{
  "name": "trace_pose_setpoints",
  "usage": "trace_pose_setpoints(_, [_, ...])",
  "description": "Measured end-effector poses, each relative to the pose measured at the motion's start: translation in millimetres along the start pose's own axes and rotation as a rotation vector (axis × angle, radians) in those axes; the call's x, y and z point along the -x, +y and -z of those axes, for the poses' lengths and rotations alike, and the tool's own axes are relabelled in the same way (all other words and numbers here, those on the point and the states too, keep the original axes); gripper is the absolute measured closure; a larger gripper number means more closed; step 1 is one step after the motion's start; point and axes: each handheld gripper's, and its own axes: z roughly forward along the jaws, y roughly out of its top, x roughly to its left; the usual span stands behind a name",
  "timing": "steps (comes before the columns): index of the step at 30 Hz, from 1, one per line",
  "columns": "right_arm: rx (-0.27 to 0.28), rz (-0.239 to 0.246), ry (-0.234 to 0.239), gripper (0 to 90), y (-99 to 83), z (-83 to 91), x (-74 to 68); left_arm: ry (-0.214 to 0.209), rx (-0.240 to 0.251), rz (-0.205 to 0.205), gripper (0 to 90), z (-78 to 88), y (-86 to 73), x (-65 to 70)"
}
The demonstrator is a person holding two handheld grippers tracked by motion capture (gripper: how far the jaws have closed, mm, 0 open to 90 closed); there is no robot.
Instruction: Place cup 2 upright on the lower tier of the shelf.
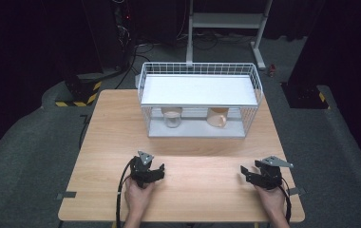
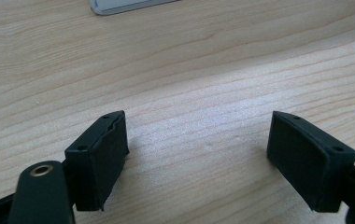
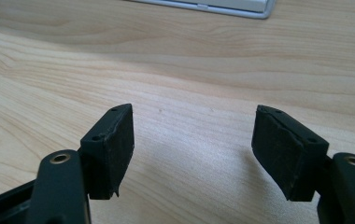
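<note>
My left gripper (image 1: 156, 172) rests low over the wooden table (image 1: 197, 190) near its front left, held by a hand. In the left gripper view its jaws (image 2: 196, 154) stand open over bare wood with nothing between them. My right gripper (image 1: 246, 174) sits near the front right, also in a hand; its jaws (image 3: 192, 144) are open and empty over the wood. At the far middle stands a white wire rack (image 1: 199, 90) with a flat shelf. Under the shelf are a glass jar (image 1: 172, 118) and a tan cup (image 1: 217, 117).
The rack's pale base edge (image 2: 119, 5) lies at the top of the left gripper view, and the same base edge (image 3: 213, 5) tops the right gripper view. Beyond the table are a metal stand (image 1: 226, 21), cables and striped floor blocks (image 1: 79, 92).
</note>
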Motion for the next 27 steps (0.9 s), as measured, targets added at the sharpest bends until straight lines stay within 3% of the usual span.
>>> trace_pose_setpoints(11, [-0.030,0.007,-0.017,29.2,0.8,-2.8,1.9,0.000,0.000,0.000,20.8,0.1,0.0,0.1])
trace_pose_setpoints(14, [-0.061,0.019,-0.034,28.0,1.4,-4.7,1.2,0.000,0.000,0.000,20.8,0.0,-0.1,0.1])
trace_pose_setpoints(19, [-0.078,0.090,-0.087,27.2,1.9,-7.7,-6.8,-0.001,0.000,-0.001,20.8,0.1,-0.1,0.1])
trace_pose_setpoints(27, [-0.081,0.076,-0.090,27.3,2.2,-8.4,-8.4,-0.001,0.000,0.000,20.8,0.1,-0.1,0.1])
